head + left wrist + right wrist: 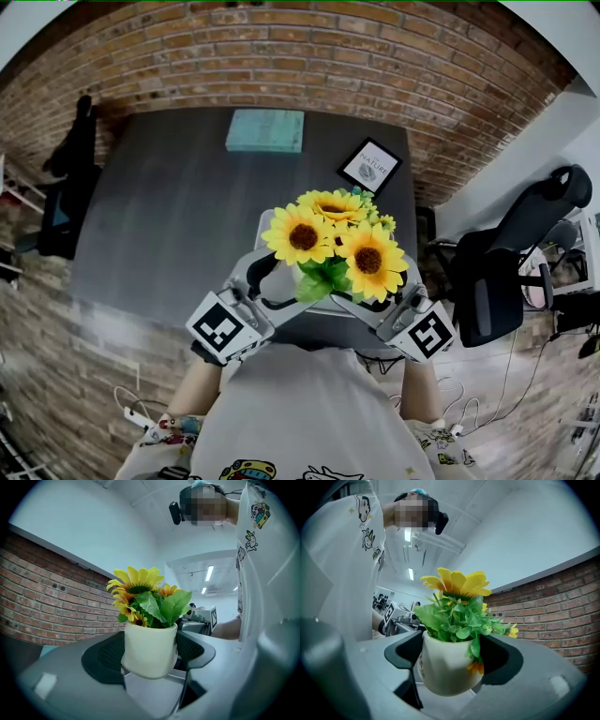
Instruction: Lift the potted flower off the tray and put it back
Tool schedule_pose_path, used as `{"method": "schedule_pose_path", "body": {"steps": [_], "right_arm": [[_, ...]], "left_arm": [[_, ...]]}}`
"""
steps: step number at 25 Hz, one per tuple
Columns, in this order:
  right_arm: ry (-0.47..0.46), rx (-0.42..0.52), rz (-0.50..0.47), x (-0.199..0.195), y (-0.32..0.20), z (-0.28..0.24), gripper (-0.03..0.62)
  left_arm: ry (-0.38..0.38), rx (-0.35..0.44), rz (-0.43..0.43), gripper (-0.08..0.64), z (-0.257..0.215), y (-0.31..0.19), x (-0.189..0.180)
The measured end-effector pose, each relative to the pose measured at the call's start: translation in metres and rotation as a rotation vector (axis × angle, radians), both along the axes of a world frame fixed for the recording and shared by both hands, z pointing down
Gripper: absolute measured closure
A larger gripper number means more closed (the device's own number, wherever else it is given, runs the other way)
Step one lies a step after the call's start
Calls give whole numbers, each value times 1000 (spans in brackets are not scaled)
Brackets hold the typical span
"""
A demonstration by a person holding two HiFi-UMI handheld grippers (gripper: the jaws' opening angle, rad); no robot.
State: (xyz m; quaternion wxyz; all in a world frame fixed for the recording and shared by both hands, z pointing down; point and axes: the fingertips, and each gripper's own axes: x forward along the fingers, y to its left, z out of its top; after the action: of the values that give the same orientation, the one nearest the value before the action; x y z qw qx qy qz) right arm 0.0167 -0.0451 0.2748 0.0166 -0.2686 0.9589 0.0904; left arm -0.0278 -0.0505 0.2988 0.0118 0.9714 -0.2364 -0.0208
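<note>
Head view: I'm holding the potted flower [336,246] over the tray [265,223] at the table's [169,216] near edge, left gripper [269,281] and right gripper [392,298] flanking it. Left gripper view: jaws are clamping its white pot [150,651]. Right gripper view: clamping too; I'm aiming to move both level, together.
</note>
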Motion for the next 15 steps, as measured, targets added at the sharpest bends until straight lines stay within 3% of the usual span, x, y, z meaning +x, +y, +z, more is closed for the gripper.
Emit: {"method": "schedule_pose_path", "body": {"steps": [15], "right_arm": [[-14, -14, 23, 0, 1, 1, 212]], "left_arm": [[3, -8, 23, 202, 4, 1, 2]]}}
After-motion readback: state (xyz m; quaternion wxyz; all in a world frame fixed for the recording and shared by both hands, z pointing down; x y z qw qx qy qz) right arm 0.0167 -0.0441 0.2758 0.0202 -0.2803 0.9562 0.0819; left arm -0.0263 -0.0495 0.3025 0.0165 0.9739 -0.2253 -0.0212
